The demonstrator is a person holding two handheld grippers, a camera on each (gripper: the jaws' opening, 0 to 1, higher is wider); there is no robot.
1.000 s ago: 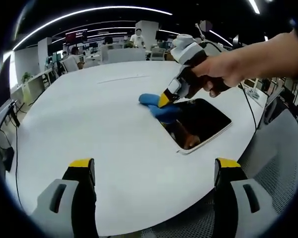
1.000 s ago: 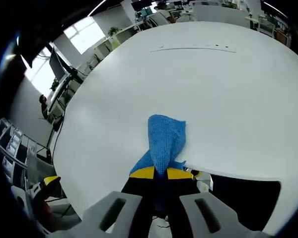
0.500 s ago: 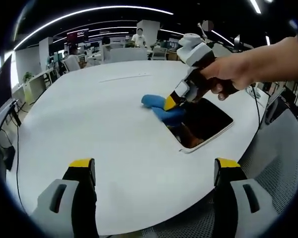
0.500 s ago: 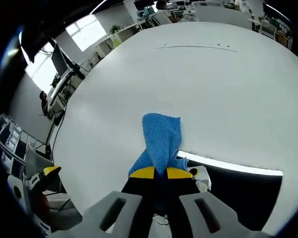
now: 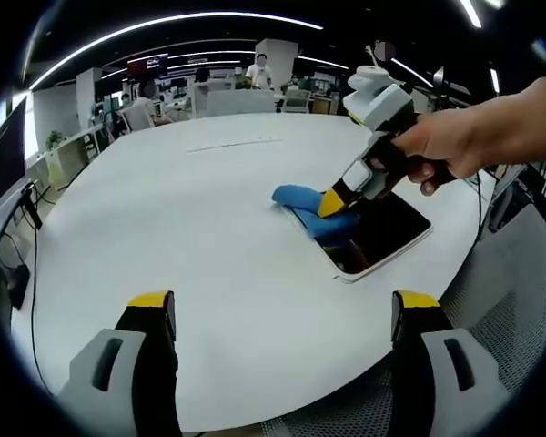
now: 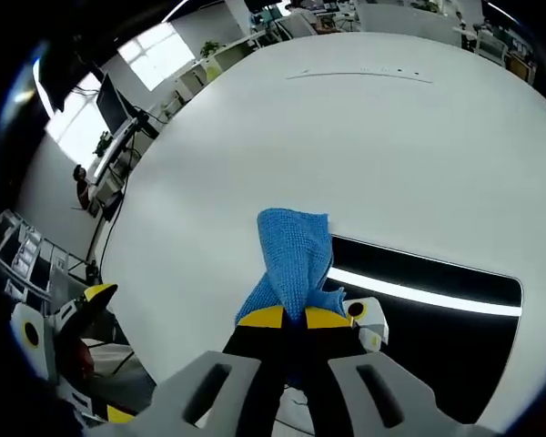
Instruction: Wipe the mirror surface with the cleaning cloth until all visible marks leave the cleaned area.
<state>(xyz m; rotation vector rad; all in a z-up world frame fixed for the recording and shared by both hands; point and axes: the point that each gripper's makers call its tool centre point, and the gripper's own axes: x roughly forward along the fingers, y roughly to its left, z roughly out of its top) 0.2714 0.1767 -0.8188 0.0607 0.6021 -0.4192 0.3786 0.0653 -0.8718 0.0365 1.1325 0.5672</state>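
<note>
Mirror (image 5: pixel 378 232) under the cloth (image 6: pixel 294 259) clenched in the right gripper (image 6: pixel 286 318); left gripper (image 5: pixel 282 309) released.

Bright ceiling light strips (image 5: pixel 164 23) arc overhead; the white worktop (image 5: pixel 164 237) is evenly lit; strong fisheye bending at the edges.

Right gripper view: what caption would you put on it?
Right gripper presses a blue cloth onto the mirror on a white table.

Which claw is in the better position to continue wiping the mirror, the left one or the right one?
The right claw. It is shut on the blue cloth, which lies over the mirror's edge. The left claw is open, holds nothing and sits back near the table's edge, apart from the mirror.
</note>
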